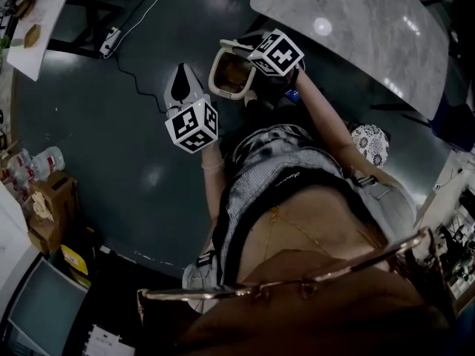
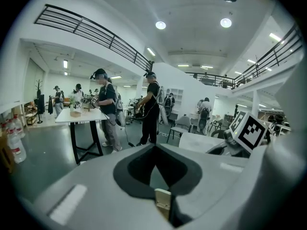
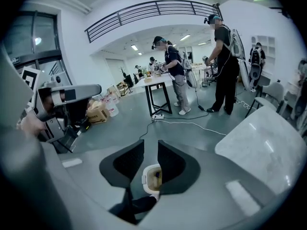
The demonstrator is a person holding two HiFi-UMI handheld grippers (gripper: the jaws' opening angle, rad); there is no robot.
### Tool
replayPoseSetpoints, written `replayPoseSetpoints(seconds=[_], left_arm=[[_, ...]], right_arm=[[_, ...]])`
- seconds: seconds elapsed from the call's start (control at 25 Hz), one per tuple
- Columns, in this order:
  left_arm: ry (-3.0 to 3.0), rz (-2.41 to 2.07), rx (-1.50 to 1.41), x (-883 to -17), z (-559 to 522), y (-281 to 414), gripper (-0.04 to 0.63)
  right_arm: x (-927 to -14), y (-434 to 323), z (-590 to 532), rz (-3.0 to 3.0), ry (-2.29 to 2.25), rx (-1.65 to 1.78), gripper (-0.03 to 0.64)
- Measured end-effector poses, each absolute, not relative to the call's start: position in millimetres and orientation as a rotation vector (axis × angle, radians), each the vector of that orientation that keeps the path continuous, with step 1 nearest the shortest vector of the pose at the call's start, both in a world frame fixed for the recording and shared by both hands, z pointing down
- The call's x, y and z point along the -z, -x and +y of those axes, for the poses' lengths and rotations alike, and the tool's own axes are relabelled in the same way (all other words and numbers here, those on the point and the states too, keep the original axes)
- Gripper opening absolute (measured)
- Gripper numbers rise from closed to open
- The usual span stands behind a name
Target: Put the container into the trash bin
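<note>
We see the right gripper (image 3: 150, 146) with its two fingers wide apart; nothing sits between them, and the dark pads (image 3: 127, 163) touch nothing. Looking down through the gap, we see the trash bin (image 3: 144, 177) on the floor right under it; the bin has a pale rim and is brown inside.

The container is in neither gripper. A tan thing (image 3: 154, 178) with a small dark spot lies down in the bin; it is too small for us to be sure it is the container.

From the head view, the bin stands on the dark floor (image 1: 96, 124) just beside the edge of a pale stone table (image 1: 356, 21); the right gripper hangs over the bin's rim.

The left gripper (image 2: 153, 148) has its fingers closed together and holds nothing; it is near the bin but apart from it, and points out across the room.

Each gripper has a cube; the left cube (image 1: 191, 124) and the right cube (image 1: 276, 53) show only black and white squares, no letters. The person's striped shirt (image 1: 274, 165) has one thin line of writing, too small for us to read. At the left edge stand bottles (image 1: 46, 158) and a cardboard box (image 1: 53, 199); we cannot read their labels.
</note>
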State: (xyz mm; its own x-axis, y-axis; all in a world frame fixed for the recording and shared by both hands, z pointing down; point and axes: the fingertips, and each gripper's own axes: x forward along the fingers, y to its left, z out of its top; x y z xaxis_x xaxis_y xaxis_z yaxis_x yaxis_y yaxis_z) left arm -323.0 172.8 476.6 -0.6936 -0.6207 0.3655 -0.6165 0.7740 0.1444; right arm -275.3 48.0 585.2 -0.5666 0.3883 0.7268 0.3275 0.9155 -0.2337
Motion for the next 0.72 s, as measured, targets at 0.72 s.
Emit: replayPoseSetpoints(seconds=[0.72], left_arm=[[-1.036, -2.525, -0.012, -479, 143, 317, 0.0]], right_arm=[[-541, 281, 39, -2.39, 0.489, -0.108, 0.028]])
